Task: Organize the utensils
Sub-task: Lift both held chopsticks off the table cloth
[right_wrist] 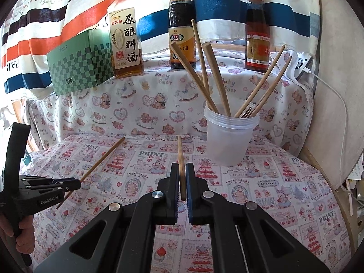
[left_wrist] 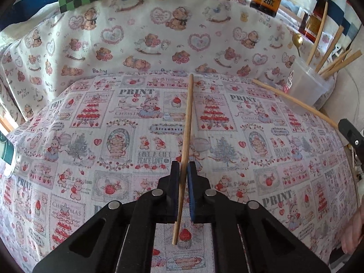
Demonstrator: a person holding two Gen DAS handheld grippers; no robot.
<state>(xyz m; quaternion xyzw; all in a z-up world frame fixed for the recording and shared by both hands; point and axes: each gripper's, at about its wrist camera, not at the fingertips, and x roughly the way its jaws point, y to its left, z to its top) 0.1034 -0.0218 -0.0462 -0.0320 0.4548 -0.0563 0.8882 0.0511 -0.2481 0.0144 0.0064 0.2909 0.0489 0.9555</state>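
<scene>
My left gripper (left_wrist: 183, 167) is shut on a wooden chopstick (left_wrist: 188, 118), which runs forward between the pads over the printed tablecloth (left_wrist: 91, 136). My right gripper (right_wrist: 182, 167) is shut on a second chopstick (right_wrist: 179, 152) pointing toward a clear plastic cup (right_wrist: 229, 141). Several chopsticks and a fork stand in that cup. In the right wrist view the left gripper (right_wrist: 77, 183) shows at the left edge with its chopstick (right_wrist: 104, 157) slanting up and away. In the left wrist view the cup (left_wrist: 309, 88) is at the far right, with the right gripper (left_wrist: 343, 125) below it.
Three sauce and wine bottles (right_wrist: 125, 41) and a green checkered box (right_wrist: 79, 61) stand on the raised ledge behind the table. A gold spoon (left_wrist: 297, 39) rises from the cup. A white cable (right_wrist: 336, 95) runs down the right side. A hand (right_wrist: 22, 232) grips the left handle.
</scene>
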